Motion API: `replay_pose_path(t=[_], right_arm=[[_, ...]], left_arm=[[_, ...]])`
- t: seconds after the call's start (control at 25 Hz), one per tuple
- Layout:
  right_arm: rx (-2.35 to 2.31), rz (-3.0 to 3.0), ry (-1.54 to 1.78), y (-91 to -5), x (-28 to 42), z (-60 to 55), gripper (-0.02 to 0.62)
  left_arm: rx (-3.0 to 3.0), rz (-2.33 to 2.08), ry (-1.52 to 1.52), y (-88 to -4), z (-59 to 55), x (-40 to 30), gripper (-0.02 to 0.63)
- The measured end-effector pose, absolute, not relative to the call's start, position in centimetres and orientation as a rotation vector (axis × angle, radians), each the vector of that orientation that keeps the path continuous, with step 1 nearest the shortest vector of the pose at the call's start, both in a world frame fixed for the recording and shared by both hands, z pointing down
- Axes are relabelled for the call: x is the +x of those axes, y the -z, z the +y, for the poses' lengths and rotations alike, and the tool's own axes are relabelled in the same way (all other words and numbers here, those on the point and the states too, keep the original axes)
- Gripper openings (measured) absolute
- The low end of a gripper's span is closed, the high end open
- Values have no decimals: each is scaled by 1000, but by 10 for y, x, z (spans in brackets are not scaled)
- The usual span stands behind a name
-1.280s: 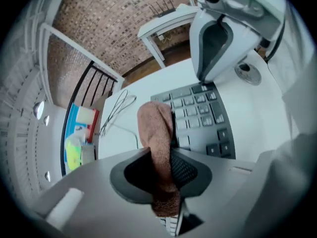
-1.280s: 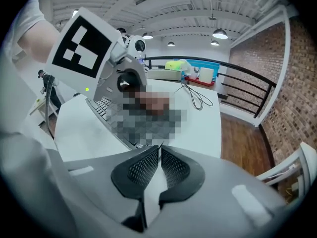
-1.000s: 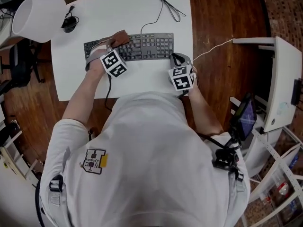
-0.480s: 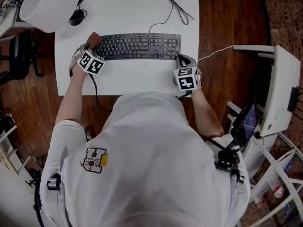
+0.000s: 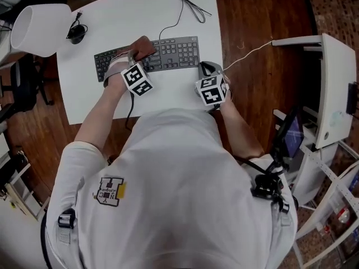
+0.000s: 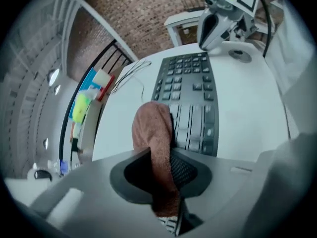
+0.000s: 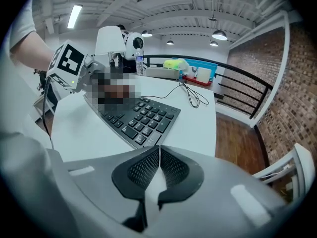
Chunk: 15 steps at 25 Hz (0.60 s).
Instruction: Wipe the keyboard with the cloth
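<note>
Pressing onto the keys, the left hand-held gripper (image 5: 133, 55) has its jaws clamped on the reddish-brown cloth (image 5: 143, 43). A thick fold of fabric fills the gap between the pads, and the bunched free end pokes out ahead and lies on the keyboard (image 5: 174, 52). From the head view, that puts the cloth on the left-middle stretch of the dark keyboard, which lies at a slight slant across the white surface (image 5: 140, 13).

Over on the other side, the right hand-held gripper (image 5: 206, 69) sits just beside the keyboard's right end. Its jaws are pinched fully together with nothing between them, and the number pad is right in front of its camera. Whether its tips touch the surface, I can't tell.

The keyboard's thin black cable (image 5: 188, 4) trails off toward the far edge and ends in a loose loop. A white lamp shade (image 5: 35, 29) stands at the far left corner, and wooden floor (image 5: 263, 15) shows to the right.
</note>
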State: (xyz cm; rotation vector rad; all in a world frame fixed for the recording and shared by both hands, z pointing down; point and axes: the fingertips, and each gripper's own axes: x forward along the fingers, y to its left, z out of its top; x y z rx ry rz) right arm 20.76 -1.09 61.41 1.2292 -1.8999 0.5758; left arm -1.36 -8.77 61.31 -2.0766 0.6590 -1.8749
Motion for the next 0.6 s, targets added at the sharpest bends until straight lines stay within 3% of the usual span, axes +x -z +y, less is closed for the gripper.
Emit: replay_pose_path(t=[0.32, 0.44, 0.6], right_arm=[[1234, -1939, -602, -612, 201, -5, 6], [1242, -1938, -616, -612, 203, -5, 6], [1229, -1937, -598, -612, 203, -7, 6]], left_arm=[[-2059, 228, 1607, -607, -62, 164, 81], [-2050, 181, 1594, -610, -57, 180, 83], [-2091, 250, 1630, -612, -63, 152, 82]])
